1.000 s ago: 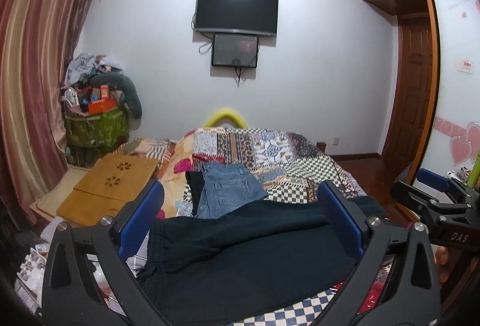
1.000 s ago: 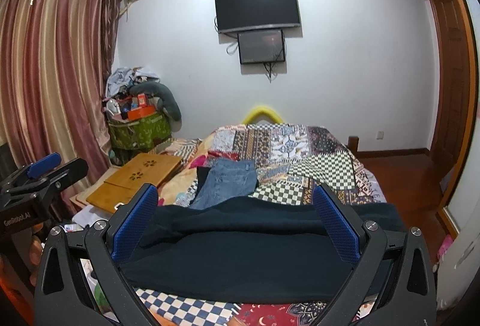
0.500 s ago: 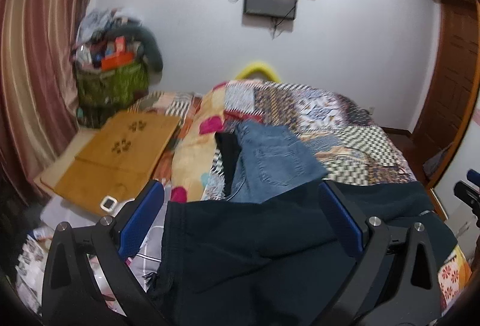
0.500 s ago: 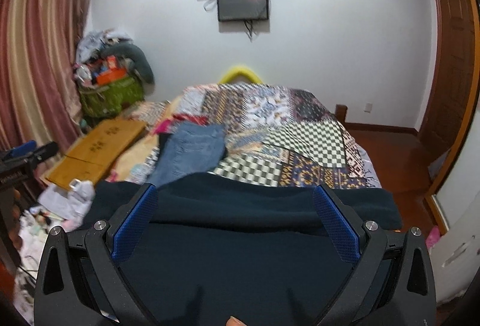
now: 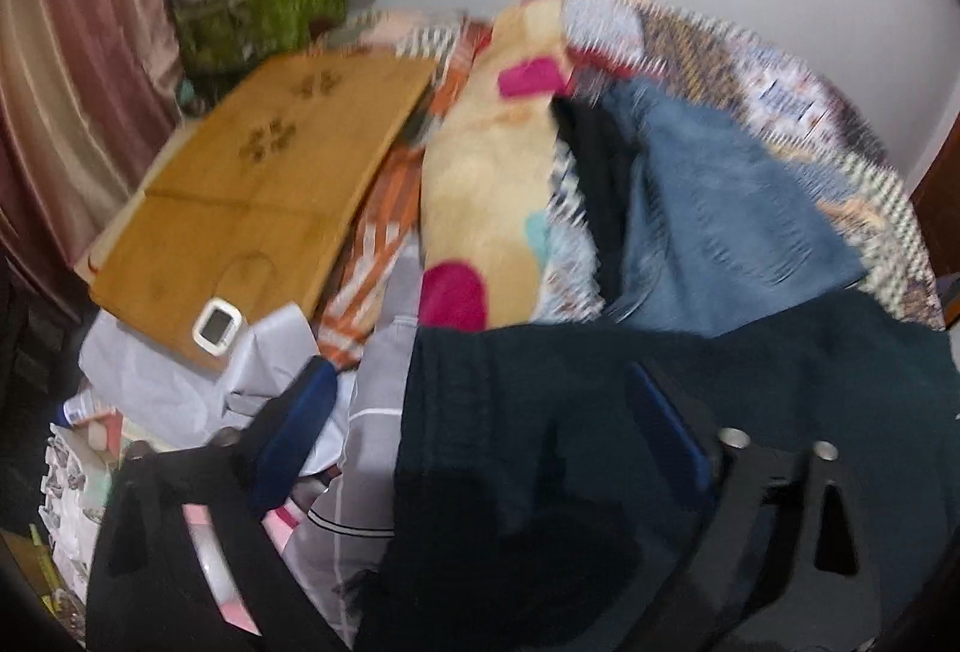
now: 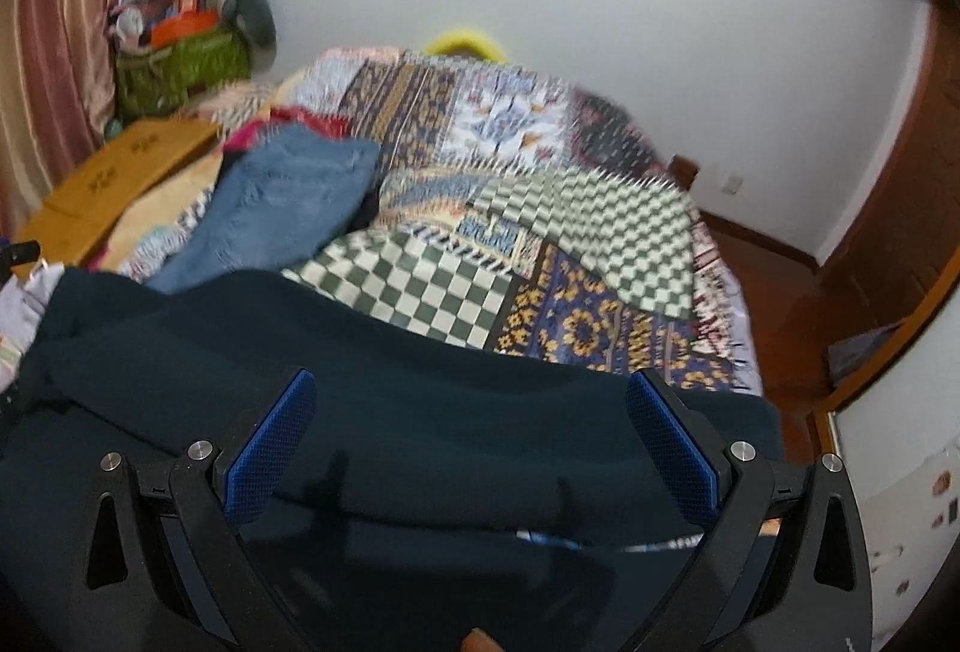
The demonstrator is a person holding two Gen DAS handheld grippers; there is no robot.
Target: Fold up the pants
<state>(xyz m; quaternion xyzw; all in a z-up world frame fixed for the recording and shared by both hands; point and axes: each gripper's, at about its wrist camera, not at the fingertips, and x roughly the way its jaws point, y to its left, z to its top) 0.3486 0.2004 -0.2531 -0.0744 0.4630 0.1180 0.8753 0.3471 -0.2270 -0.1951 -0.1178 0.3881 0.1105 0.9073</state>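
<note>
I have the dark navy pants (image 6: 372, 400) spread across the near end of the bed, filling the lower half of both views, laid flat so a fold line can be picked. My left gripper (image 5: 480, 430) hangs spread wide over their left edge at 9 o'clock; my right gripper (image 6: 468, 436) is equally wide over the middle, neither pinching cloth. Folded jeans (image 5: 720, 220) crowd 12 o'clock on the left, but the checkered quilt (image 6: 540, 232) ahead is bare, my best room for folding forward.
</note>
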